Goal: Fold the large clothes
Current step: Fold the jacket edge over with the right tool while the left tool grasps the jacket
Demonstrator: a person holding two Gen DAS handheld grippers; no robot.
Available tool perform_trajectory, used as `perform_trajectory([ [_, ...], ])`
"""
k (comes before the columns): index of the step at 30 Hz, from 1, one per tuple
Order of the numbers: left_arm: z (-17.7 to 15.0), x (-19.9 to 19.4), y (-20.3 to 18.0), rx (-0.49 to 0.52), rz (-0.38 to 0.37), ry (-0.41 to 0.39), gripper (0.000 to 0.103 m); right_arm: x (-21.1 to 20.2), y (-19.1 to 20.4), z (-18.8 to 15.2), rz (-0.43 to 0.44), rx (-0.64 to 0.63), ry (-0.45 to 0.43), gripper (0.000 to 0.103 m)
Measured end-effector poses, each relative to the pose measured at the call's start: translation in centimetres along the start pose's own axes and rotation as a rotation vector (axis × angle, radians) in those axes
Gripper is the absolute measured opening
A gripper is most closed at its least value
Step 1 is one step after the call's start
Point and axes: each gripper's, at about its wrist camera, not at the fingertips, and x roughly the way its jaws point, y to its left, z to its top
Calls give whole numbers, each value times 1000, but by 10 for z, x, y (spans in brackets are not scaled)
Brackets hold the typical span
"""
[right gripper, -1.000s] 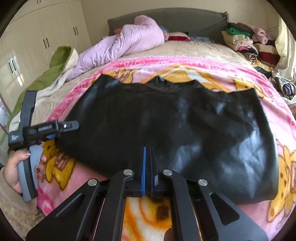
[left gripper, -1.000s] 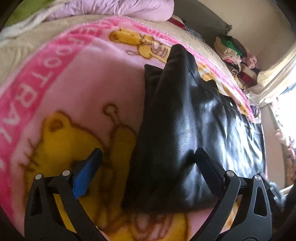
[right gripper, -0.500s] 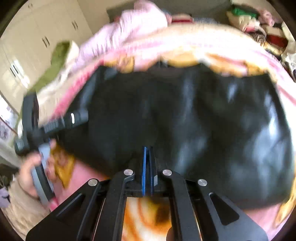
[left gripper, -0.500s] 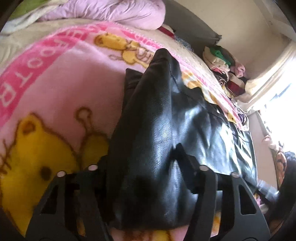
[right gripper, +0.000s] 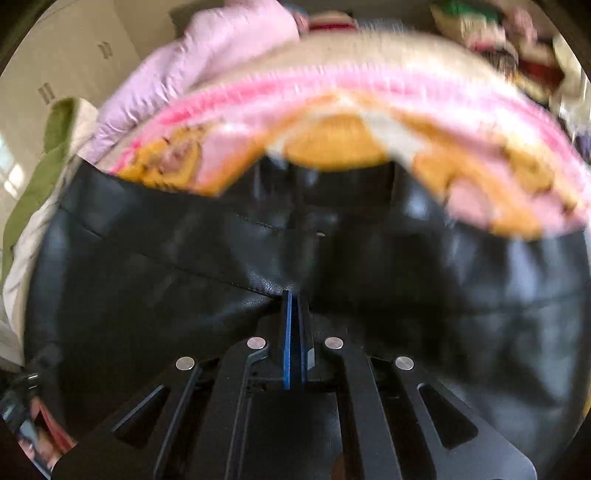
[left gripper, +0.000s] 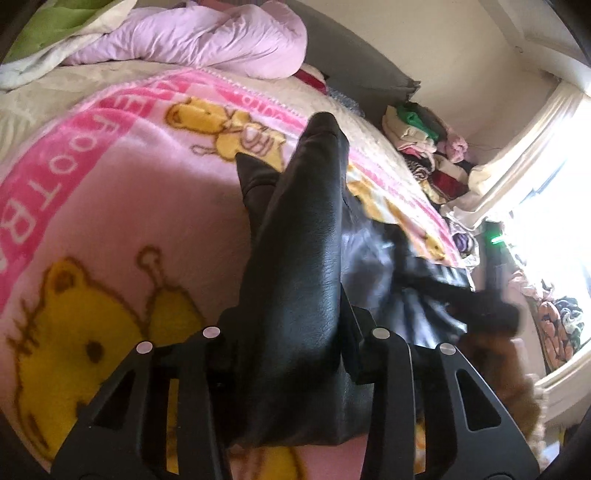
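Observation:
A black leather garment (left gripper: pixel 306 258) lies on a pink blanket (left gripper: pixel 110 192) with yellow bears, spread over a bed. My left gripper (left gripper: pixel 291 317) is closing its jaws on a bunched side fold of the garment. Both fingers press into the leather, and the fold stands raised off the blanket. In the right wrist view the garment (right gripper: pixel 147 295) fills the lower half. My right gripper (right gripper: pixel 294 295) is shut, its blue pads pinching the garment's near hem, which is drawn up into a crease. From the left wrist view the right gripper (left gripper: pixel 491 295) is a dark blur above the garment.
A lilac quilted cover (left gripper: pixel 207 37) and a green-and-cream throw (left gripper: pixel 55 33) lie at the head of the bed. Folded clothes (left gripper: pixel 424 147) are stacked beside the grey headboard (left gripper: pixel 369 74). A bright window (left gripper: pixel 546 184) is at the right, and white wardrobes (right gripper: pixel 74 55) at the left.
The left jaws went from wide open to pinched on the garment's side fold and lifted it. The right gripper carried the hem forward over the garment, blurring its view.

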Motion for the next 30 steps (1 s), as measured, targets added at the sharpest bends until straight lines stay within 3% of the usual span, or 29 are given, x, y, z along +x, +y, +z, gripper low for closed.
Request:
perform_trajectory([
  [5, 3, -1, -8, 22, 12, -12, 29, -46, 6, -8, 65, -31, -49, 2],
  [7, 3, -1, -6, 12, 5, -9, 29, -81, 7, -27, 96, -59, -90, 2],
  [11, 3, -3, -6, 19, 8, -13, 29, -116, 12, -67, 145, -82, -90, 2],
  [16, 2, -6, -10, 39, 13, -21, 28, -117, 17, -113, 180, -90, -31, 2],
  [20, -1, -8, -15, 50, 10, -22, 28, -90, 15, -133, 133, -79, 9, 2],
  [24, -3, -10, -26, 92, 33, -40, 27, -98, 19, -130, 124, -90, -5, 2],
  [27, -1, -16, -33, 107, 15, -53, 26, -133, 21, -125, 130, -121, -99, 4],
  [30, -2, -21, -48, 146, 5, -71, 25, -168, 14, -113, 160, -92, -167, 17],
])
